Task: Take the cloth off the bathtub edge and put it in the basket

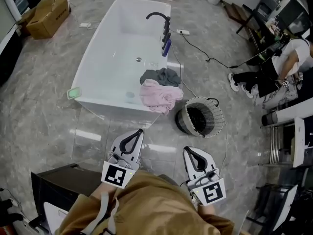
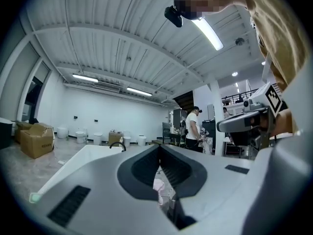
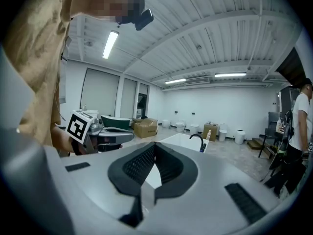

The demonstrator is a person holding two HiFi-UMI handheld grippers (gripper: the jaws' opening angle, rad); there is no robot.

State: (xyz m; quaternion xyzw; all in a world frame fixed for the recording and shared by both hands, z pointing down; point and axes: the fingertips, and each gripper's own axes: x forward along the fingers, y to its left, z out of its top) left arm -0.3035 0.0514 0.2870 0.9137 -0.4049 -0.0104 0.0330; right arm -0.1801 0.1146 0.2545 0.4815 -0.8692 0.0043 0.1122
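Note:
A pink cloth (image 1: 159, 96) and a dark grey cloth (image 1: 161, 76) lie bunched on the near right corner of the white bathtub (image 1: 93, 62). A round wire basket (image 1: 199, 116) with a dark lining stands on the floor just right of that corner. My left gripper (image 1: 141, 130) is shut and empty, a short way in front of the tub and pointing at it. My right gripper (image 1: 186, 149) is also shut and empty, near the basket's front. In the left gripper view a bit of the pink cloth (image 2: 159, 186) shows behind the closed left gripper (image 2: 159, 147). In the right gripper view the tub (image 3: 183, 140) lies beyond the right gripper (image 3: 154, 145).
A black faucet (image 1: 161, 23) stands on the tub's right rim. A white cable (image 1: 195, 45) runs across the floor behind the basket. A person (image 1: 281, 65) sits at the right beside shelving. A cardboard box (image 1: 49, 13) is far left, a dark cabinet (image 1: 63, 185) near left.

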